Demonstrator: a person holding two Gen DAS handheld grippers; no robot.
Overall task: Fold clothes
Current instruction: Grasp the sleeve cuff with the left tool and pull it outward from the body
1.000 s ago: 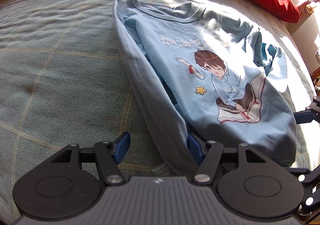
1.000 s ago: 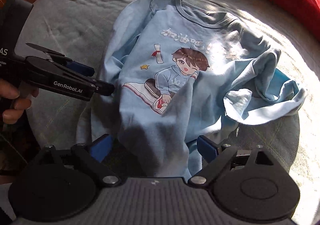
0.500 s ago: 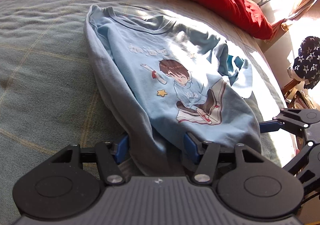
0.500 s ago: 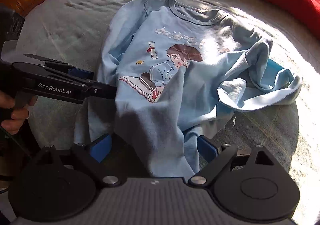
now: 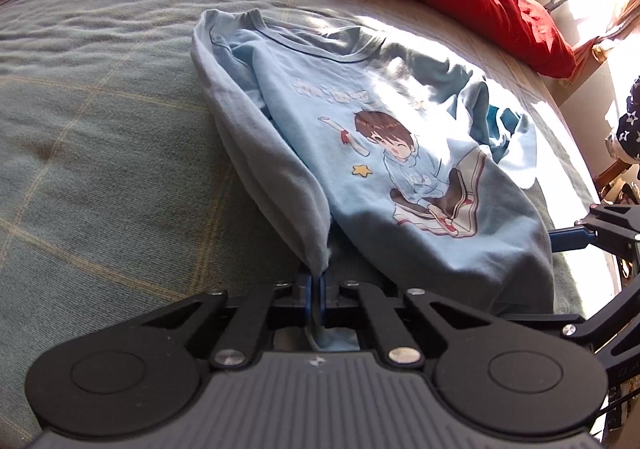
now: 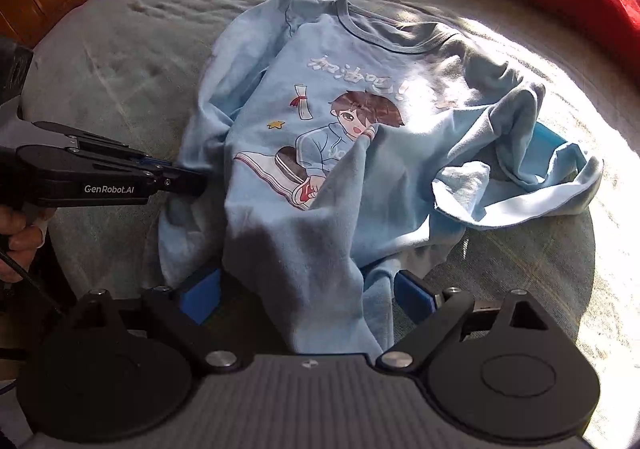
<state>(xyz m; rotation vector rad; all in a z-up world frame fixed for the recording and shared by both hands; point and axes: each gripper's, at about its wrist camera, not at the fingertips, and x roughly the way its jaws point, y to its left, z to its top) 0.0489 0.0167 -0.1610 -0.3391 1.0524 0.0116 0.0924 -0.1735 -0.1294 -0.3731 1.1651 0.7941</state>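
On the grey-green checked bedspread (image 5: 100, 153) we see the light blue cartoon-print sweatshirt (image 5: 400, 153) lying face up, no container near. Our left gripper (image 5: 316, 289) has just closed, pinching its sleeve end, while our right gripper (image 6: 308, 291) stands wide apart around the hem.
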